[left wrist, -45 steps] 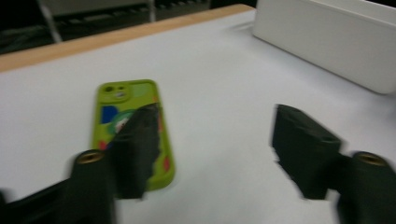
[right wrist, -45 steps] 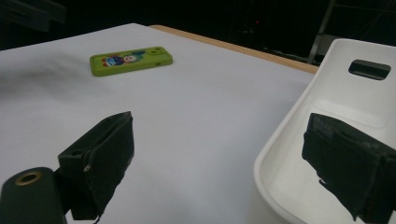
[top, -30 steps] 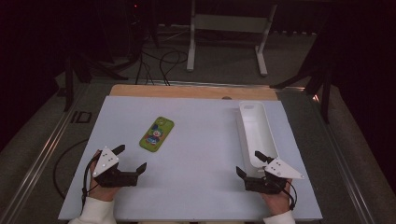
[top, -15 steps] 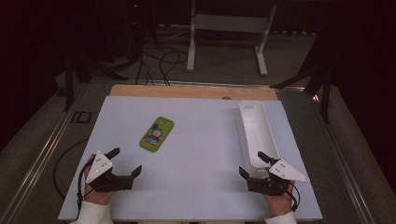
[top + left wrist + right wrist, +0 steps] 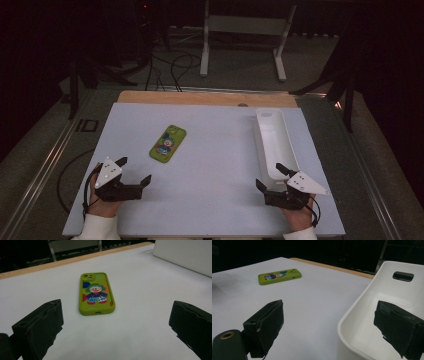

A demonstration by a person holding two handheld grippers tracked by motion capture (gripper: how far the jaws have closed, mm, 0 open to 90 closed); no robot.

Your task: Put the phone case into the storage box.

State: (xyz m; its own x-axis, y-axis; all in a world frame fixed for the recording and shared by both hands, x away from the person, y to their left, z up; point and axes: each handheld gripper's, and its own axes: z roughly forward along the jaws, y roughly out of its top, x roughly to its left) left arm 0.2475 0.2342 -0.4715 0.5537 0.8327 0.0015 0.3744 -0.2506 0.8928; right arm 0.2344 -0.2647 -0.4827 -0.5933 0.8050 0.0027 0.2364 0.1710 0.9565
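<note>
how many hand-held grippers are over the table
2. The left hand-held gripper is at the near left edge, short of the green phone case. The right hand-held gripper is at the near right, at the near end of the white bin.

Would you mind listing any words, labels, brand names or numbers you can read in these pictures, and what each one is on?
There is no readable text in these pictures.
Green phone case: it carries a cartoon clown picture, no lettering that I can make out.
White tray: plain, no label visible.
Left gripper and right gripper: no readable markings.
</note>
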